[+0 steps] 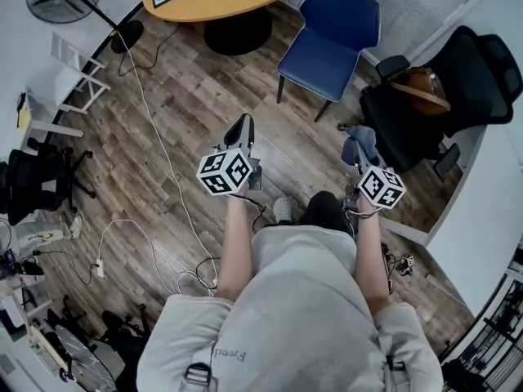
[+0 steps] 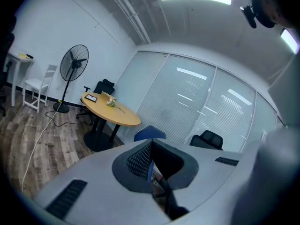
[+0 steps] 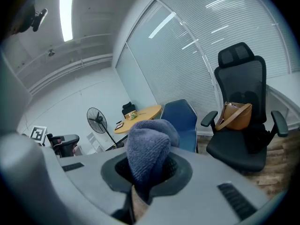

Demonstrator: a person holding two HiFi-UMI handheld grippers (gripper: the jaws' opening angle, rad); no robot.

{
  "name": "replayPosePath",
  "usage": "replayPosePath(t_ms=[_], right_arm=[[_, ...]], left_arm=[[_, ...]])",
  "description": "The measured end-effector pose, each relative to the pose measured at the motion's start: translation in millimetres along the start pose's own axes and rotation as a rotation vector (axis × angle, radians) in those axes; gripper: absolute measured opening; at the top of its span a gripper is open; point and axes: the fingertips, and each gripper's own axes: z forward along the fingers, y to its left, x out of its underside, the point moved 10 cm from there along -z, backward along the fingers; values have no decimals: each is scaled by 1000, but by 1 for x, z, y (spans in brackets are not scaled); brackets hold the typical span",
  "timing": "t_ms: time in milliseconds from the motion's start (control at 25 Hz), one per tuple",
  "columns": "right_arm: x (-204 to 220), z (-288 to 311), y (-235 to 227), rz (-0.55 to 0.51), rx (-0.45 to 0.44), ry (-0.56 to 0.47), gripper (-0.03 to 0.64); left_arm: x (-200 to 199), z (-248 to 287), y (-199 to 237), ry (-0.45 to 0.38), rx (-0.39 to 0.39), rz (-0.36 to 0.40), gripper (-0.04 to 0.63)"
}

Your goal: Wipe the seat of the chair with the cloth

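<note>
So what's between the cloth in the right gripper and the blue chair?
Only bare wooden floor, as the head view shows. The right gripper holds the cloth short of the blue chair.

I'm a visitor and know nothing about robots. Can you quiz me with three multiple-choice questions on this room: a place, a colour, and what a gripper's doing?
1. Where is the brown bag? A on the round table; B on the black office chair; C on the floor.
2. What colour is the cloth? A red; B yellow; C blue-grey.
3. The right gripper is: A shut on the cloth; B open, empty; C lying on the floor.
Answers: B, it rests on that chair's seat; C, the towelling is blue-grey; A, the jaws pinch it.
</note>
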Motion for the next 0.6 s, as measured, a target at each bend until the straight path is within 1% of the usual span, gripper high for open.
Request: replayPosePath(t_ms=[320,480,600], right_arm=[[-24,55,-16,34,30,-38,49],[-34,102,-22,63,17,-42,49],[-44,145,-30,76,19,-31,49]], left_arm=[[-21,31,32,-16,-34,3,26],[-34,59,52,-28,-58,8,26],[-47,92,64,-4,-70,39,26]])
